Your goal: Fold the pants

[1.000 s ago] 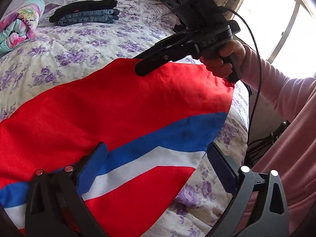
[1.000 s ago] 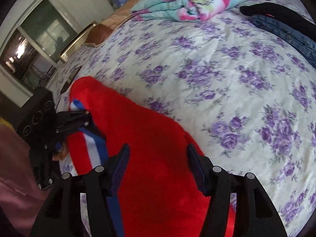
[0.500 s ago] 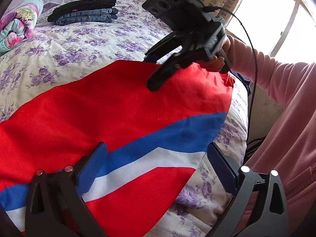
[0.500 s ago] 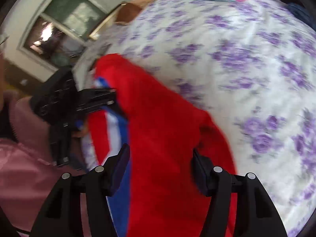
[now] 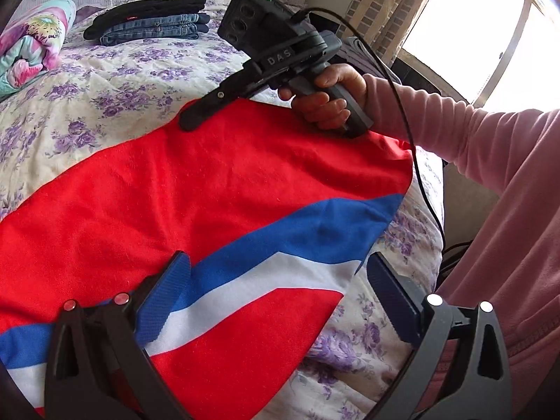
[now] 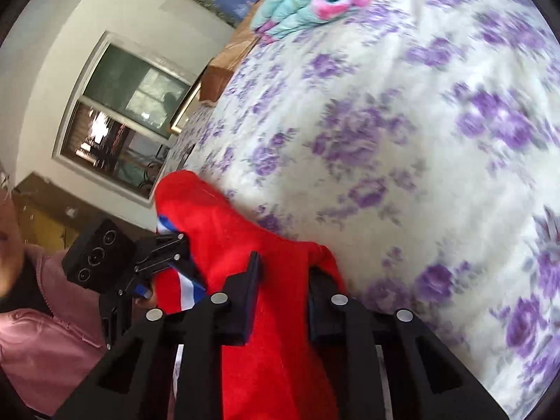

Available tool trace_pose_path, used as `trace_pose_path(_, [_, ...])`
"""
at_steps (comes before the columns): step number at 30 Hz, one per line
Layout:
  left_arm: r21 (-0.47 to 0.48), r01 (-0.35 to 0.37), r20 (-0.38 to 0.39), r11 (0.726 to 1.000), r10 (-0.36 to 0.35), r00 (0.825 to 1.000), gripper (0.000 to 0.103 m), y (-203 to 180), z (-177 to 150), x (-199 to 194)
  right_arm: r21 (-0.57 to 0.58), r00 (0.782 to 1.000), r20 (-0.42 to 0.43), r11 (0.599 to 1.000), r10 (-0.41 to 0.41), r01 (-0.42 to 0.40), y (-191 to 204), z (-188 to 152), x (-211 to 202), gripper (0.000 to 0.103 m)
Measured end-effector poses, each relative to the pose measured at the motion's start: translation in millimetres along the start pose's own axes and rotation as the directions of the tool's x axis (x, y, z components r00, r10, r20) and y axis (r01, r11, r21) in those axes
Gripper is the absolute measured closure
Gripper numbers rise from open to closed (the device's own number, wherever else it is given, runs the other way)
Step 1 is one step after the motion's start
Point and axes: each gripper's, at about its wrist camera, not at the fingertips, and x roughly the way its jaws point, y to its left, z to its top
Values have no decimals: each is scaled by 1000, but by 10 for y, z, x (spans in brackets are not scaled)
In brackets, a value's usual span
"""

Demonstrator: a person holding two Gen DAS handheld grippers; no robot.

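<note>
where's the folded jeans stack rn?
Left wrist view, upper left: folded jeans stack sits on the floral bedspread, beyond the red pants, right of the colourful blanket.

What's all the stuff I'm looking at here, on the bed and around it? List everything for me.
pants: one, red with a blue and white stripe, spread on the bed near its edge
bedspread: one, cream with purple flowers, covering the bed
folded clothes: one stack, black on top of blue denim, at the far end of the bed
blanket: one, rolled, turquoise and pink, far left on the bed
window: one, bright, beyond the bed on the right
left gripper: one, black, jaws wide open over the striped end
right gripper: one, black, jaws just closing on red cloth
sleeve: one, pink, behind the right gripper
</note>
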Motion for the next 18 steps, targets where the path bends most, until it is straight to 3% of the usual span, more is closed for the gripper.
trace_pose_path(3, [7,-12,-2,1000,12,1000,5,-14,0,9,6,997,33,998,-65,65,54,-67,-140,76])
trace_pose_path(4, [8,-15,-3,1000,15,1000,5,-13,2,12,7,991,58,992,-124,124,88,-60,-177,69])
trace_pose_path(5, [10,-19,-3,1000,19,1000,5,-18,2,12,16,973,101,978,-208,207,130,-69,-237,48])
trace_pose_path(6, [11,-23,-2,1000,23,1000,5,-20,6,15,28,952,141,963,-270,269,180,-107,-343,45])
trace_pose_path(10, [-12,-6,39,1000,7,999,5,2,1,-96,51,892,291,936,-347,348,528,-378,-516,45])
trace_pose_path(14, [-40,9,226,999,0,974,5,47,68,-507,11,832,385,904,-399,428,894,-687,-255,43])
trace_pose_path(16, [-93,-44,263,995,67,963,5,125,127,-616,-7,832,390,902,-395,431,1018,-736,-36,42])
trace_pose_path(18, [-181,-70,233,981,112,966,5,301,140,-569,-6,832,376,897,-407,442,1113,-715,209,41])
